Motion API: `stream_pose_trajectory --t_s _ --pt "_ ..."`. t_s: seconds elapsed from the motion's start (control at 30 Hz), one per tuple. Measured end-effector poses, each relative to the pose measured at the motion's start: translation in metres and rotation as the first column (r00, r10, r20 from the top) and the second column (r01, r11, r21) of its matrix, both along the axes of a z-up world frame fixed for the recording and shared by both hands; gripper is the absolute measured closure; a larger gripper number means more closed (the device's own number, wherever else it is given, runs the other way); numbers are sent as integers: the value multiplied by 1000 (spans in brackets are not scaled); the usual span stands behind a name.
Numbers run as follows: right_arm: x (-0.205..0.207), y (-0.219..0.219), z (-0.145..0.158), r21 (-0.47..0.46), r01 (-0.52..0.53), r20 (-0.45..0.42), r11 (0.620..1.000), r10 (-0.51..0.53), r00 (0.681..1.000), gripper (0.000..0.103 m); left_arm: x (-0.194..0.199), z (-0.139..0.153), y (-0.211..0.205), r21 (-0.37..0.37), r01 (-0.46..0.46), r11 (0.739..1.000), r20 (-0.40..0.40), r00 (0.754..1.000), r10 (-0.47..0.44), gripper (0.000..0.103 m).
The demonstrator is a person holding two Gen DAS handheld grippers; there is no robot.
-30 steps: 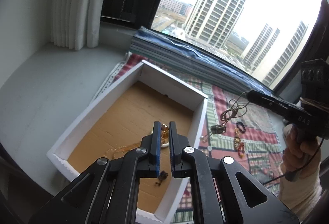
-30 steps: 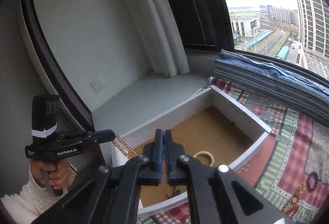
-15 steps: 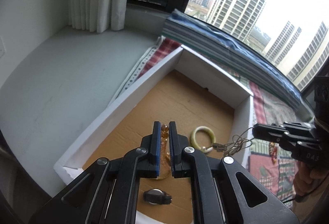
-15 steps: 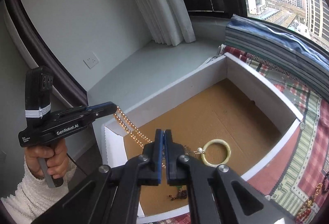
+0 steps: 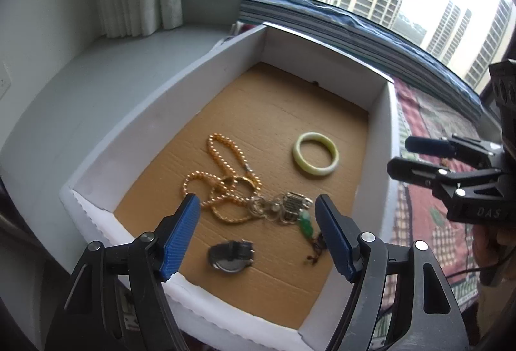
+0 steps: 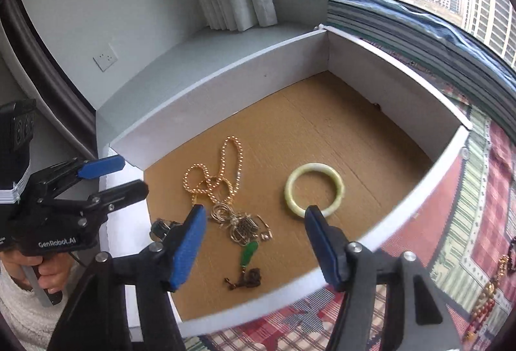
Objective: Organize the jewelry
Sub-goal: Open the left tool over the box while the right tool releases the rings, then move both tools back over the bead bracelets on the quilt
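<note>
Fingers of both the left gripper (image 5: 256,206) and right gripper (image 6: 254,215) just spread wide, holding nothing.

on the black body of the left gripper (image 6: 129,178), seen from the right wrist view, the white lettering "genrobot.ai" was printed; smaller white print at its left edge could not be read. on the black body of the right gripper (image 5: 398,156), seen from the left wrist view, the pale embossed letters "das" were read. no other text could be made out.
</note>
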State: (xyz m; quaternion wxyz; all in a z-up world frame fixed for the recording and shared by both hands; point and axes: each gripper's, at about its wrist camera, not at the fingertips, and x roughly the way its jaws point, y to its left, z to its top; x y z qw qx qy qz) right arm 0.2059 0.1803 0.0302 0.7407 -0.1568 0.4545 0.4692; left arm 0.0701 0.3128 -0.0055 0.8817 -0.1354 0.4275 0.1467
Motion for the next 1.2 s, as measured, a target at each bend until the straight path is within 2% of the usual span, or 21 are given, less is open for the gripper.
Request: stream_pose_trajectory --t_s 0.1,0.2,0.33,0.5,0.73,0.83,0.93,1.2 --pt "-6 -38 6 -3 56 84 998 -56 995 34 -4 5 -41 -15 68 998 33 997 -67 21" --pt "-11 -84 4 -15 127 127 992 -124 984 34 -6 6 -84 -37 139 990 60 989 -137 20" --pt "-19 -153 -9 -41 247 177 968 -236 956 34 -3 -8 -139 -38 213 976 77 975 -210 15" --pt "-28 -244 -41 -99 413 202 905 -387 899 34 12 -49 -185 -123 246 961 7 969 -247 15" --pt "-31 -340 -81 -143 577 189 804 -550 813 34 33 -75 -232 -51 299 953 -59 951 -302 15" --pt "-27 -370 -92 -148 635 164 758 -615 772 34 40 -75 -242 -40 305 952 -54 950 -307 15" --pt "-24 -388 -96 -138 668 141 731 -653 744 34 44 -74 -248 -11 311 950 -54 949 -311 15" --pt "-23 -395 -98 -119 680 129 723 -668 733 34 46 -84 -254 -13 304 953 -87 949 -303 15"
